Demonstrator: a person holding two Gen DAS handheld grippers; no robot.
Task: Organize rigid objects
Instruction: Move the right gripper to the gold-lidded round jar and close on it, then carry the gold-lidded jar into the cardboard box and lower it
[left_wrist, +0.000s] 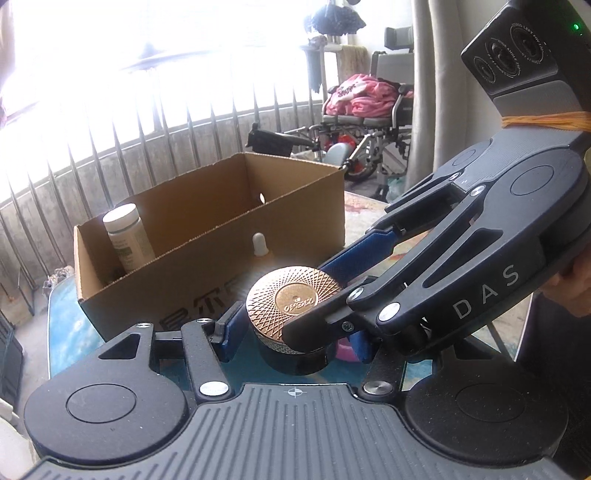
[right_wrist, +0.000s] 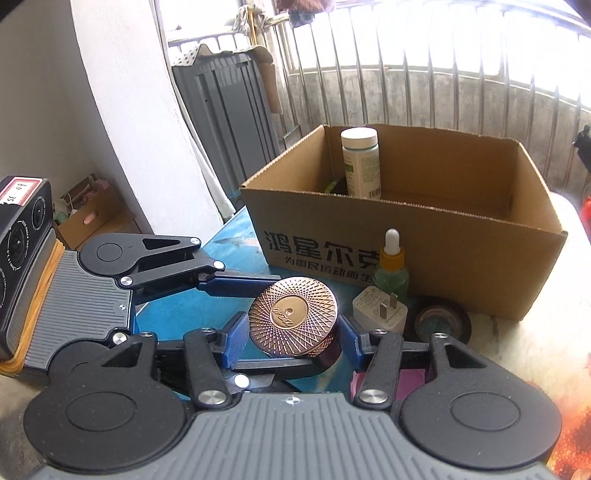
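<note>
jar (right_wrist: 293, 321), copper lid, engraving unreadable, frame centre, gripped by both claws | right claw (left_wrist: 314, 295) marked "DAS" | left claw (right_wrist: 255, 295) | box (right_wrist: 443, 258), Chinese print, upper right

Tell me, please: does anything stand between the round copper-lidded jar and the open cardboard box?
Yes. The small green dropper bottle stands on the table against the cardboard box's front wall, just beyond the round copper-lidded jar. Lifted above the bottle and the wall, the jar's way looks clear.
</note>
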